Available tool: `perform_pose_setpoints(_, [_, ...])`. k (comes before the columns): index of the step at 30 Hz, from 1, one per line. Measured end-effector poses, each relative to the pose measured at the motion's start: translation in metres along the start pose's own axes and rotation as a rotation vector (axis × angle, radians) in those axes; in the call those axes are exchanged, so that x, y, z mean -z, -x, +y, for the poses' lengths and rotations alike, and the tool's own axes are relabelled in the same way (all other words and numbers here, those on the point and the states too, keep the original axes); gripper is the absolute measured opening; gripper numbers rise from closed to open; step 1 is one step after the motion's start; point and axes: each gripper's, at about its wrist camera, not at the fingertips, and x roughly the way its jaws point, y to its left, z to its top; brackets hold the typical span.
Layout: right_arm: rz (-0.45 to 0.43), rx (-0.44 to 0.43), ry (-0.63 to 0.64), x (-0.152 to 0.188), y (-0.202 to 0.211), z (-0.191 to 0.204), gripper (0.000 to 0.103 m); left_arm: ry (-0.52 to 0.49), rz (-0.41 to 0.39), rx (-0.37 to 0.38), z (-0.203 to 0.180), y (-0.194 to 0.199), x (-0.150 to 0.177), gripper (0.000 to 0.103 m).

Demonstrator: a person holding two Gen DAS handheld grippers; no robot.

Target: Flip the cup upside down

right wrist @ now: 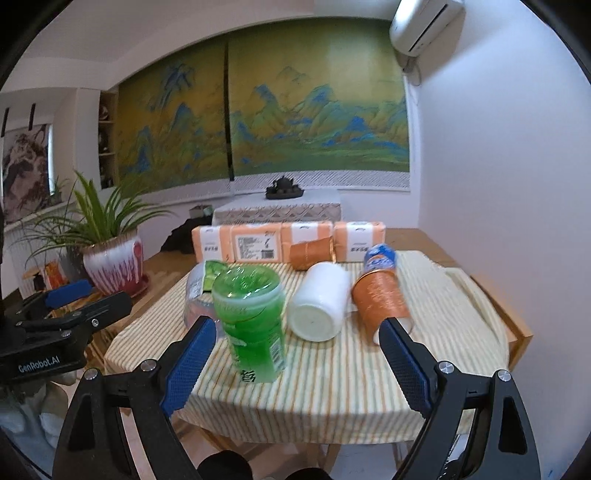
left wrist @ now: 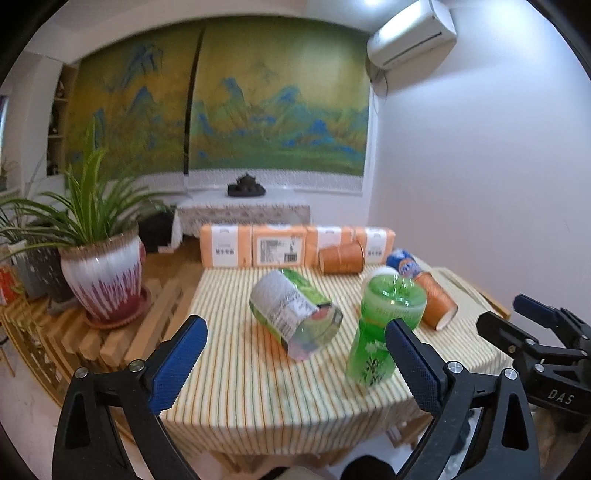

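Since both tools hang short of the near edge of the table [right wrist: 491, 325] with nothing between their fingers, neither has committed to a cup. The left gripper [left wrist: 295, 354] has its blue pads spread wide and frames the middle of the striped cloth [left wrist: 258, 387]; the right gripper [right wrist: 297, 358] is spread just as wide and frames the green cup, the white cup and the orange cup.

The green cup [right wrist: 253, 325], a translucent cut-off bottle base (its mouth faces up, so it looks like the one to be turned over), stands upright close to the near edge, left of centre in the right wrist view. Just behind it to the right, the white cup [right wrist: 321, 306] lies on its side with its base toward the camera. An orange cup [right wrist: 380, 295] lies beside that, toward the right edge, and a second orange cup [right wrist: 312, 253] lies at the far edge against a row of orange packages [right wrist: 258, 245]. A clear labelled container [left wrist: 295, 314] lies tipped over left of the green cup. A blue bottle [right wrist: 380, 258] sits near the far right corner.

Around the table is a lived-in room: a potted plant [left wrist: 103, 273] on wooden slats to the left, a landscape painting [right wrist: 266, 122] across the back wall, an air conditioner [right wrist: 424, 22] high in the corner.
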Motion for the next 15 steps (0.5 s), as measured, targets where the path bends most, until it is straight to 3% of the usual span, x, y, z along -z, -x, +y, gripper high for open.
perform_pose_setpoints(7, [-0.031,0.041,-0.024,-0.002,0.011,-0.007,0.088,-0.022,-0.078,-0.072,-0.009,0.017,0.000,0.102])
perform_pose_setpoints(15, [-0.056,0.054,-0.049,-0.001,0.017,-0.010,0.091,-0.026,-0.079,-0.077,-0.012,0.021,0.000,0.102])
